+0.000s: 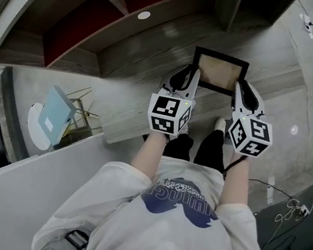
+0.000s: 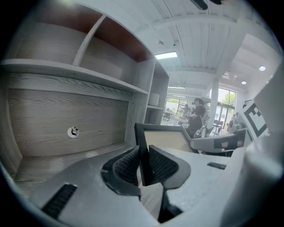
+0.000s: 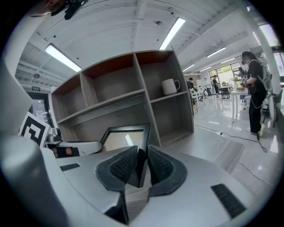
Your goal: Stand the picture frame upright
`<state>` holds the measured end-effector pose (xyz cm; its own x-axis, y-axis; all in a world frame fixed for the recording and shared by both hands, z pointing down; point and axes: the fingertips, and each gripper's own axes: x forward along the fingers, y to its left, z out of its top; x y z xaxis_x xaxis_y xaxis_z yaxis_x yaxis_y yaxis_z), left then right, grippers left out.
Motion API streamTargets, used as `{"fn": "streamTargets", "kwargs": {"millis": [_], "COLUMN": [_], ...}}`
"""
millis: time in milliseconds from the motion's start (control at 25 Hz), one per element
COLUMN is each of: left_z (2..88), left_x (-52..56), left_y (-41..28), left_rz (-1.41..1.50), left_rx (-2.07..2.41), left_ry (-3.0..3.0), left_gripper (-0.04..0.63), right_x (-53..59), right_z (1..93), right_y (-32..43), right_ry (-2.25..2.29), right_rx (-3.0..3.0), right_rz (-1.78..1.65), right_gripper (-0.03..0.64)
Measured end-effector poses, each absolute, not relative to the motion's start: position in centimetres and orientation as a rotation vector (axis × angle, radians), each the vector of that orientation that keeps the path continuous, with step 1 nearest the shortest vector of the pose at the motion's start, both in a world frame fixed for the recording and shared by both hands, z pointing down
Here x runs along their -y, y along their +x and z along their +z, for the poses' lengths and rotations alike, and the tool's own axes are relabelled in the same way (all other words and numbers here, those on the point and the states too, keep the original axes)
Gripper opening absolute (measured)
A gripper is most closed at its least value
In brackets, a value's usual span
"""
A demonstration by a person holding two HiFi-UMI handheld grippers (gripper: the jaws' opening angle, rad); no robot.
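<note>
A black picture frame [image 1: 218,71] with a tan inner panel is held above the wooden desk top [image 1: 138,58], tilted back. My left gripper [image 1: 183,79] is shut on the frame's left side bar [image 2: 143,153], which sits between both ribbed pads. My right gripper [image 1: 241,91] is shut on the right side bar [image 3: 141,155] in the same way. In the right gripper view the frame [image 3: 126,138] leans toward the shelving, and the left gripper shows beyond it at the left.
A wooden shelf unit [image 3: 124,95] with a white mug [image 3: 169,86] rises behind the desk. A round cable hole [image 1: 143,15] is in the back panel. A chair with a light blue seat [image 1: 56,116] stands to the left. Cables [image 1: 294,208] lie on the floor at the right.
</note>
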<state>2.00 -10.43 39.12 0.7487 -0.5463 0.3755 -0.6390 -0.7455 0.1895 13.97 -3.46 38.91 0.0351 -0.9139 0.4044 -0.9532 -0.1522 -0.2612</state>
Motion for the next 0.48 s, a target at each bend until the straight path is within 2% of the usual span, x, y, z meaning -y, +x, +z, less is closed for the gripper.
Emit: {"fn": "streamTargets", "kwargs": {"millis": [480], "left_z": [39.9], "left_x": [10.3], "left_y": [11.7], "left_rz": [0.433], "left_rx": [1.089], "left_ry": [2.571], "left_gripper": [0.075], "right_x": [5.0], "right_z": [39.9], "right_y": [24.5], "right_ry": [2.026], "right_rx": [2.14], "right_rz": [0.78], "right_gripper": [0.067]}}
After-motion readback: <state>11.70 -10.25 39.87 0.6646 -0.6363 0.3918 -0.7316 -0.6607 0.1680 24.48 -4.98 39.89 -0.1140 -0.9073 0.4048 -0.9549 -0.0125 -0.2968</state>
